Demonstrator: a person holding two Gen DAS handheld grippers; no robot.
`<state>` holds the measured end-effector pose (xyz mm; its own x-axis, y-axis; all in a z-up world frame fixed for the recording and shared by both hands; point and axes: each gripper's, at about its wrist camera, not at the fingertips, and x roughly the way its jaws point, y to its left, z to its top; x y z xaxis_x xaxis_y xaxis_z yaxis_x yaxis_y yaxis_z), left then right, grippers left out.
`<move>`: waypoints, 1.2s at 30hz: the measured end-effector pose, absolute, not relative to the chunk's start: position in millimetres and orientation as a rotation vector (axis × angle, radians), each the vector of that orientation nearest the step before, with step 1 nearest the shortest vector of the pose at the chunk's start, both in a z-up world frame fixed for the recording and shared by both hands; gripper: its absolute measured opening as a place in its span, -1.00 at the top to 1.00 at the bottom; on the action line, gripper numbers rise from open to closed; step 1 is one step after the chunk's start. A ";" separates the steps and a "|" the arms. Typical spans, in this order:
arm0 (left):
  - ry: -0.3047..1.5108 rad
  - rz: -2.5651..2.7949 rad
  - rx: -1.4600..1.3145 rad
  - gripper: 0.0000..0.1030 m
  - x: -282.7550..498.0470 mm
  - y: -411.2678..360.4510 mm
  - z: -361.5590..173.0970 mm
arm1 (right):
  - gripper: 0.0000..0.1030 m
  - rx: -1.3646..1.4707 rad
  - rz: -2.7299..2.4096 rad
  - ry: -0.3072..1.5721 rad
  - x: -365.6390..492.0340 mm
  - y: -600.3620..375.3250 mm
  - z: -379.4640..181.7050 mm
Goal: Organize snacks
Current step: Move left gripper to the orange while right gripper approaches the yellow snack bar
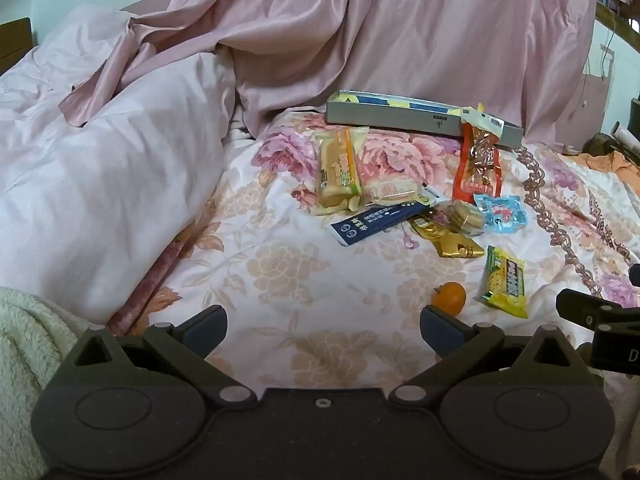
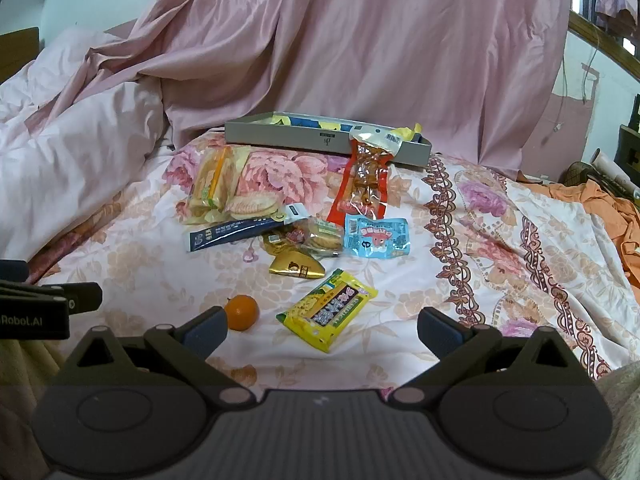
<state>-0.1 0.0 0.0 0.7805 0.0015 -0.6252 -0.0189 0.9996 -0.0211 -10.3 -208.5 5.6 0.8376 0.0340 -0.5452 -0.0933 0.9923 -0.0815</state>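
Observation:
Several snack packets lie on a floral bedsheet [image 2: 460,300]. A shallow grey box [image 2: 280,136] stands at the back; it also shows in the left wrist view [image 1: 384,118]. A red packet [image 2: 362,184] leans on the box's rim. A yellow packet [image 2: 328,310], a small orange [image 2: 241,312], a gold packet [image 2: 298,268], a blue packet [image 2: 378,238], a dark blue packet [image 2: 228,232] and a cake packet [image 2: 214,184] lie in front. My left gripper [image 1: 323,326] is open and empty, near the orange [image 1: 449,298]. My right gripper [image 2: 322,330] is open and empty, just before the yellow packet.
A pink quilt [image 1: 100,184] is heaped at the left. A pink curtain [image 2: 360,48] hangs behind the box. Orange cloth [image 2: 600,204] lies at the right edge of the bed. A cream fleece blanket [image 1: 28,360] is at the near left.

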 end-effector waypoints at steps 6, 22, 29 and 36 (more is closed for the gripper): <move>0.690 0.028 -0.009 -0.98 0.8 -0.7 -0.6 | -1.00 -0.114 0.067 0.589 -6.9 -208.4 9.3; 0.768 -0.009 0.024 -0.98 23.0 -7.5 -0.8 | -1.00 -0.081 0.098 0.674 7.9 -211.6 11.9; 0.840 -0.089 0.109 -0.98 52.7 -17.2 -2.6 | -1.00 0.008 0.148 0.806 40.7 -224.2 6.5; 0.896 -0.210 0.154 -0.98 83.1 -33.8 -16.0 | -1.00 0.078 0.179 0.956 99.4 -241.5 -6.0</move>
